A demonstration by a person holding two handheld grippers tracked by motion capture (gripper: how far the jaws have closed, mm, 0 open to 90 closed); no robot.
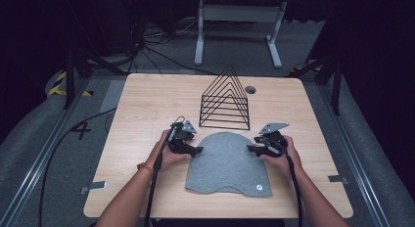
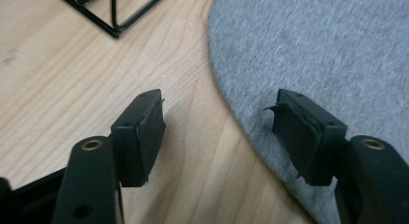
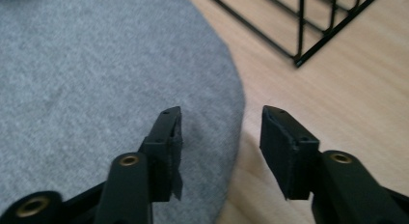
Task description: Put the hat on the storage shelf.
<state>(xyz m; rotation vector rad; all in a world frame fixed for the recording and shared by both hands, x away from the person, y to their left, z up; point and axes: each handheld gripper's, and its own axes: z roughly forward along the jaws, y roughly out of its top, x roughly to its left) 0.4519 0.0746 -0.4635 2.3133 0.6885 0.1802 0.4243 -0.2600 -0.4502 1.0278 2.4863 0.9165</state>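
A grey knit hat (image 1: 226, 163) lies flat on the wooden table (image 1: 142, 104), its rounded crown toward the far side and a small white badge (image 1: 258, 188) near its front right corner. My left gripper (image 1: 196, 150) is at the hat's left edge, open, one jaw over the wood and the other over the grey fabric (image 2: 328, 55). My right gripper (image 1: 250, 148) is at the hat's right edge, open too, straddling the cloth's rim (image 3: 120, 79). Nothing sits between either pair of pads.
A black wire rack (image 1: 225, 101) of triangular dividers stands just behind the hat; its base corners show as the rack (image 2: 113, 16) and the rack (image 3: 308, 31) in the gripper views. A round grommet hole (image 1: 250, 90) lies beyond it. A white desk frame (image 1: 240, 21) stands on the floor.
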